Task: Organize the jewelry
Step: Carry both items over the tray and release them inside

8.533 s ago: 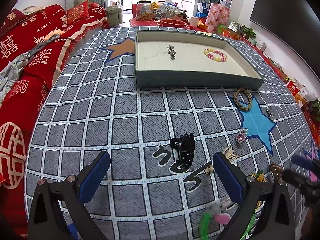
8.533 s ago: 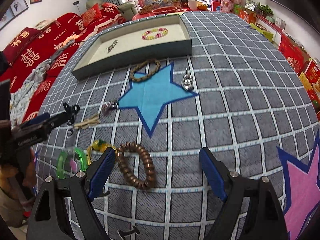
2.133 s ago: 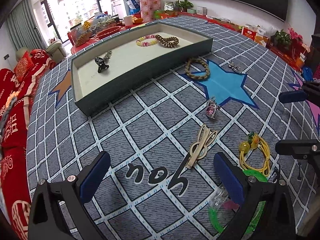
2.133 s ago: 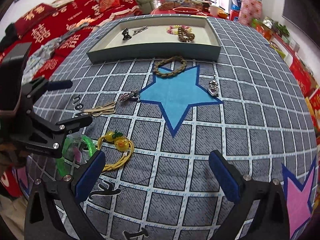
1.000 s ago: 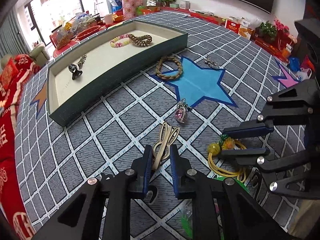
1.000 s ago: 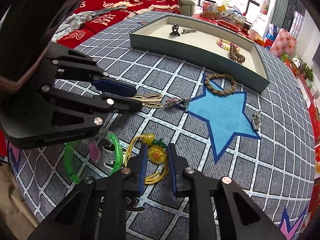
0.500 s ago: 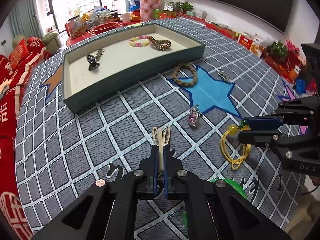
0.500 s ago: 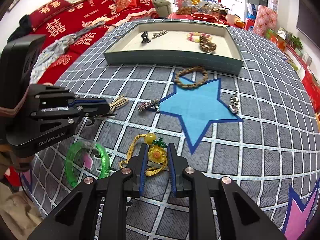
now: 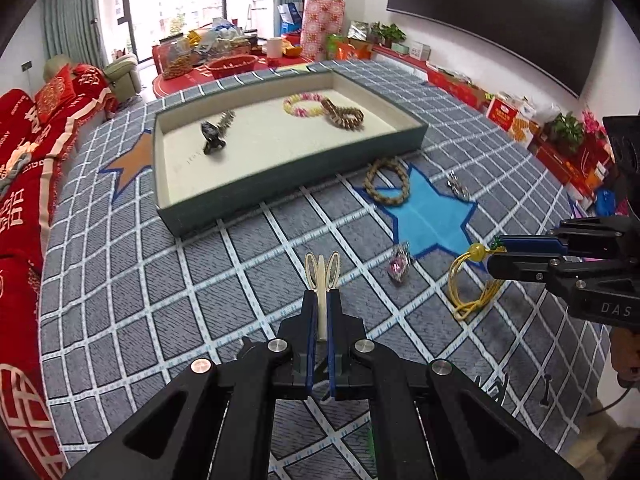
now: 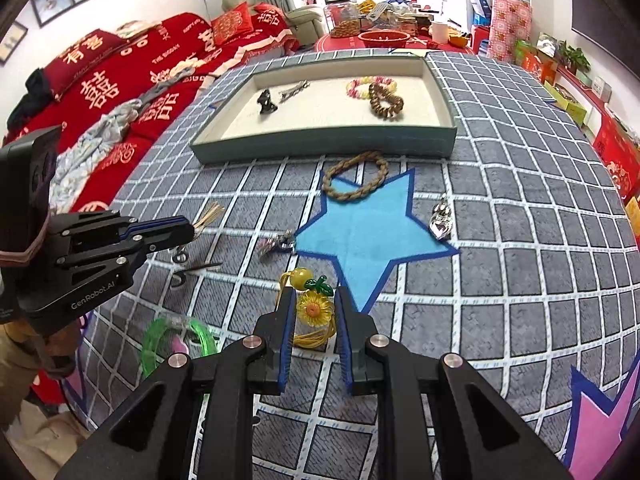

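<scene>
My left gripper (image 9: 320,300) is shut on a cream hair clip (image 9: 322,270) and holds it above the rug; the left gripper also shows in the right wrist view (image 10: 188,229). My right gripper (image 10: 313,300) is shut on a yellow cord bracelet with a sunflower charm (image 10: 314,309); the right gripper (image 9: 496,254) also shows in the left wrist view with the cord (image 9: 466,288) hanging from it. The green tray (image 9: 288,176) at the back holds a black claw clip (image 9: 212,136), a silver clip (image 9: 226,120), a pastel bead bracelet (image 9: 304,105) and a brown bead bracelet (image 9: 344,114).
On the grey grid rug lie a braided rope bracelet (image 10: 354,178), a silver charm (image 10: 440,216), a pink pendant (image 9: 399,266) and a green bangle (image 10: 176,338). A red sofa (image 10: 120,76) runs along the left. A cluttered red table (image 10: 384,36) stands behind the tray.
Both grippers have lifted their pieces off the rug and moved a little toward the tray. The yellow cord now hangs clear below the right gripper.
</scene>
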The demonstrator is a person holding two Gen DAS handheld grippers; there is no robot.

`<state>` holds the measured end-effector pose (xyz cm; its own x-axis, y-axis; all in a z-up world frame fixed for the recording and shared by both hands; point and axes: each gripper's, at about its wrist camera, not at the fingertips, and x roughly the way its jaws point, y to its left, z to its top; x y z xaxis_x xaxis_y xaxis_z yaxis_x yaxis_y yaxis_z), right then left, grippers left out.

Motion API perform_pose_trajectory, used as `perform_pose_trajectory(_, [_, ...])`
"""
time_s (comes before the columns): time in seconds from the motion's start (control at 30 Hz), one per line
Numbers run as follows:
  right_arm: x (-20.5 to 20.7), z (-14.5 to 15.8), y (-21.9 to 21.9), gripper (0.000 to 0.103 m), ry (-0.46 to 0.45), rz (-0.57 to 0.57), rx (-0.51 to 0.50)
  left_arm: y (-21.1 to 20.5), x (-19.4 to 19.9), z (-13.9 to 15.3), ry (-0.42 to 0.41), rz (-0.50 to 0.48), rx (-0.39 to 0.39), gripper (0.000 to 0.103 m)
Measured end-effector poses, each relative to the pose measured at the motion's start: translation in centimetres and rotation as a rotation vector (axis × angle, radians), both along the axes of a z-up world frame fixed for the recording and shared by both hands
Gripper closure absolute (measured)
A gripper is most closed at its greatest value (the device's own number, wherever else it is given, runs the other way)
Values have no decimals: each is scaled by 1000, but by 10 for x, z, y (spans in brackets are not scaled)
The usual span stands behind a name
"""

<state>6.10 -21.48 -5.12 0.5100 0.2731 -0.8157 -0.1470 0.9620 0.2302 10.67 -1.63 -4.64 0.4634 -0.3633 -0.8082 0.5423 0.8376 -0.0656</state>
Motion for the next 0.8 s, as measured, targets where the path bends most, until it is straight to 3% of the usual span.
perform_pose_trajectory(0.4, [40,41,-23,82,-67,-48,67,7,32,30,-60,82,-38,86])
perform_pose_trajectory(0.8, [133,65,-14,82,-64,-29,132,3,93,47,-82,131,-57,86])
